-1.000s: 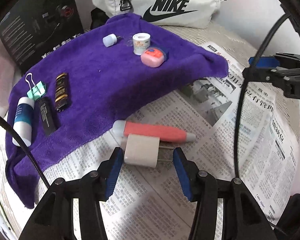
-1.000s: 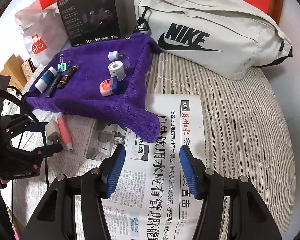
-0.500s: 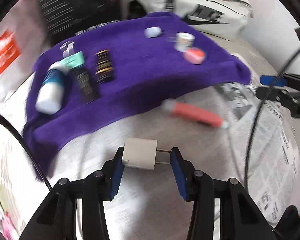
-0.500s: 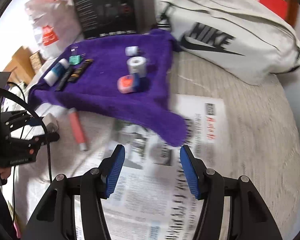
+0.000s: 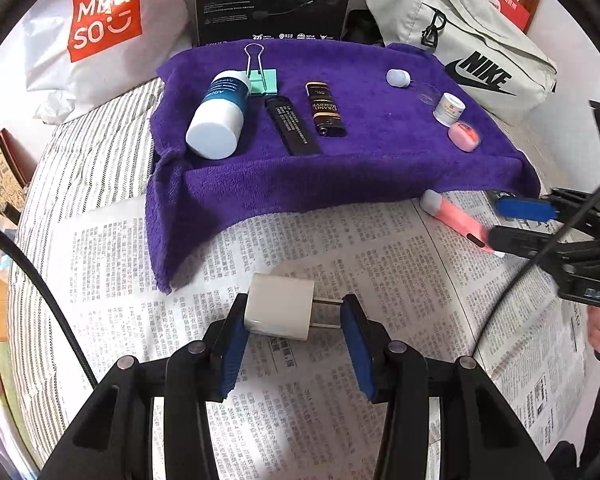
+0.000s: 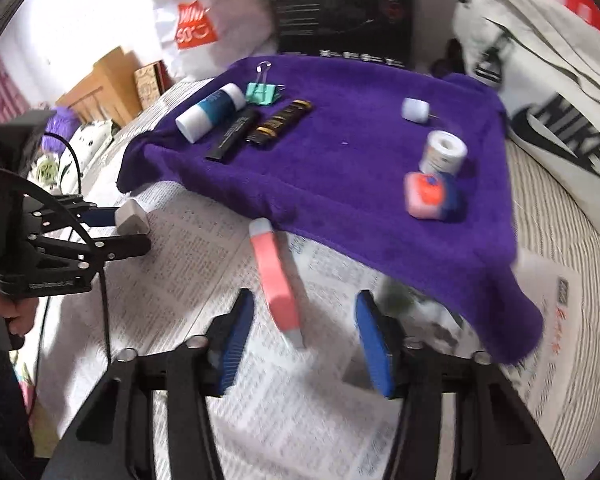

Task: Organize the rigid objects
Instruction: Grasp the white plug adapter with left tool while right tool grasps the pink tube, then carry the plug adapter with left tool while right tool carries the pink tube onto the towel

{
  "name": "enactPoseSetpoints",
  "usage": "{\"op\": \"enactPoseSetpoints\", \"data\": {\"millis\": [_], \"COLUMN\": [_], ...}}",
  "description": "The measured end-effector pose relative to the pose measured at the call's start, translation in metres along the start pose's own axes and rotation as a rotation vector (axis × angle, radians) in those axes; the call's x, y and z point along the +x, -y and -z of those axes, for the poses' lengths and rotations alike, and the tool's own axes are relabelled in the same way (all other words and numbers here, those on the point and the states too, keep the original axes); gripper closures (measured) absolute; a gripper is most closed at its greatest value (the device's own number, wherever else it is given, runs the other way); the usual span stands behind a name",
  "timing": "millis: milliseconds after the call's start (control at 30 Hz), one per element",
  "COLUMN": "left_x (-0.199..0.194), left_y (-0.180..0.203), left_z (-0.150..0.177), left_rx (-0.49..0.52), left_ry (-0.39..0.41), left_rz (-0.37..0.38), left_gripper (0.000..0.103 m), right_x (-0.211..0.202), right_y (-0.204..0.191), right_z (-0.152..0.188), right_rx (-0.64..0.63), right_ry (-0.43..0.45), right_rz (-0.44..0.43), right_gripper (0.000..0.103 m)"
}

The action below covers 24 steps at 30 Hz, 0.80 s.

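Observation:
My left gripper (image 5: 294, 330) is shut on a white plug adapter (image 5: 279, 312), prongs against the right pad, held above the newspaper (image 5: 300, 256). It also shows in the right wrist view (image 6: 131, 217). My right gripper (image 6: 304, 338) is open over the newspaper, its fingers on either side of a pink tube (image 6: 276, 280) that lies by the purple towel's (image 6: 340, 160) front edge. The tube also shows in the left wrist view (image 5: 456, 222). On the towel lie a white-and-blue bottle (image 5: 219, 116), a green binder clip (image 5: 262, 78), a black stick (image 5: 292, 126), a brown lighter (image 5: 325, 109), a small white cap (image 5: 398, 78), a tape roll (image 5: 449, 109) and a pink case (image 5: 465, 136).
A Nike bag (image 5: 472, 44) lies behind the towel at right. A black box (image 5: 276, 0) and a white Miniso bag (image 5: 100, 28) stand behind it. Striped bedding (image 5: 88, 152) lies under the newspaper. Wooden items (image 6: 104, 84) sit at far left.
My left gripper has lifted the adapter and swung left, away from the pink tube. My right gripper has moved left and forward until its fingers flank the tube.

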<state>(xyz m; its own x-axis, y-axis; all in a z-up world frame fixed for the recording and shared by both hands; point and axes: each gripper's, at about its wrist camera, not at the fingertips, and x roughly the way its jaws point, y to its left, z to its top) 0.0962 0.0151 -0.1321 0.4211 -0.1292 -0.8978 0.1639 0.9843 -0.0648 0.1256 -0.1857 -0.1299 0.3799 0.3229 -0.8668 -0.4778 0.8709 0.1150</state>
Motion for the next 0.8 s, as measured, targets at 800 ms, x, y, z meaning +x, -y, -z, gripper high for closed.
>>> {"op": "enactPoseSetpoints", "data": {"millis": [800], "left_x": [-0.001], "left_y": [-0.001], "left_z": [0.0], "left_rx": [-0.008], "left_ry": [0.002], "left_rz": [-0.006], "left_gripper": [0.059], "right_x": [0.012], "right_y": [-0.017], "right_z": [0.012], "right_rx": [-0.06], "right_ry": [-0.059], "right_rz": [0.112], "right_gripper": [0.083]}}
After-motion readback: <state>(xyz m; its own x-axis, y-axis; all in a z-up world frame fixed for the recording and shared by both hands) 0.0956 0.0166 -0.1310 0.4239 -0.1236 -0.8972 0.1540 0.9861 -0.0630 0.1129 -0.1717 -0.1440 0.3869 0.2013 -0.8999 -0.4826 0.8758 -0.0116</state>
